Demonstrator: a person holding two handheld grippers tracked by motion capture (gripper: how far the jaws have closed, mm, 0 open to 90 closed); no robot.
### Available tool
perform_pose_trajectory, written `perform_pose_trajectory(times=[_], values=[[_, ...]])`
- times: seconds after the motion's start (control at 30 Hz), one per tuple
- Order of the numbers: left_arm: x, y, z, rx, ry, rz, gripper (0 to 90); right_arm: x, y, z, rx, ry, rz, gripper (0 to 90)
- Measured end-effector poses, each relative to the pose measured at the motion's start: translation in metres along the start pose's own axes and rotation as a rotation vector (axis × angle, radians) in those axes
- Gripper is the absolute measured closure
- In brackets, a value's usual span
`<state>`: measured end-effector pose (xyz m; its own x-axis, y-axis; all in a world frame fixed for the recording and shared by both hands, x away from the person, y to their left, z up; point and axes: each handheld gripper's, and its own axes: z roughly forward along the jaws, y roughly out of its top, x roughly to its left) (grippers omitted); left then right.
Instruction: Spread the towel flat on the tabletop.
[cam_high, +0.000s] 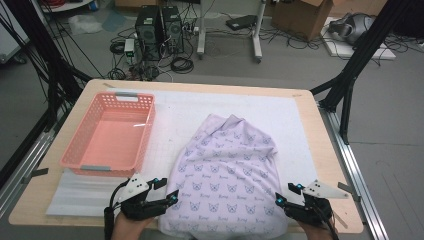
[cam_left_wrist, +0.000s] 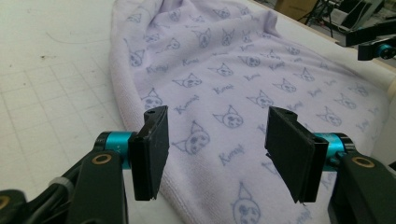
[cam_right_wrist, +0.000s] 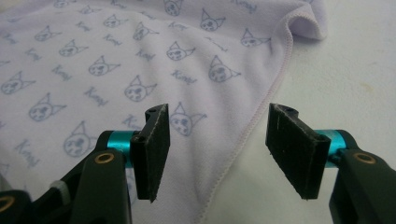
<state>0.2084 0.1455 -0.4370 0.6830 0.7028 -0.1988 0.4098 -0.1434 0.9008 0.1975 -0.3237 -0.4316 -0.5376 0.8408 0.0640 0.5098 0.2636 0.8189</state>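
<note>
At the far left a pink basket (cam_high: 107, 135) is sitting empty on the table (cam_high: 320, 145). Nearer, the left gripper (cam_high: 166, 191) is hovering with jaws wide apart over the left hem of the towel (cam_high: 227, 175), which is lying rumpled at the near middle. It is looking soft, light and limp, so pinching the hems seems best. The right gripper (cam_high: 288, 195) is waiting, jaws wide, astride the right hem.

Two black grippers, one in each hand

The left gripper (cam_high: 165, 191) and right gripper (cam_high: 286, 194) are black, with bright blue rings behind flat black pads (cam_left_wrist: 150, 151). Each has a grey three-cornered plate (cam_high: 135, 184) on top, gold screws (cam_right_wrist: 103, 158) and a black cable (cam_high: 107, 220).
</note>
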Motion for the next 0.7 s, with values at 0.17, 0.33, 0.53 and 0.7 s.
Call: perform_pose_trajectory(times=[0.17,0.33,0.53,0.7], values=[[0.006,0.005,0.013,0.019,0.014,-0.014,41.1,-0.01,-0.001,0.004,0.012,-0.011,0.027,40.6],[0.013,0.016,0.027,0.039,0.058,-0.027,41.9,-0.017,-0.004,0.006,0.019,-0.023,0.055,43.6],[0.029,0.027,0.056,0.115,0.11,-0.055,42.7,-0.017,-0.005,0.017,0.05,0.019,0.044,48.9],[0.035,0.023,0.074,0.203,0.133,-0.057,43.9,-0.008,-0.004,0.026,0.101,-0.006,-0.008,55.7]])
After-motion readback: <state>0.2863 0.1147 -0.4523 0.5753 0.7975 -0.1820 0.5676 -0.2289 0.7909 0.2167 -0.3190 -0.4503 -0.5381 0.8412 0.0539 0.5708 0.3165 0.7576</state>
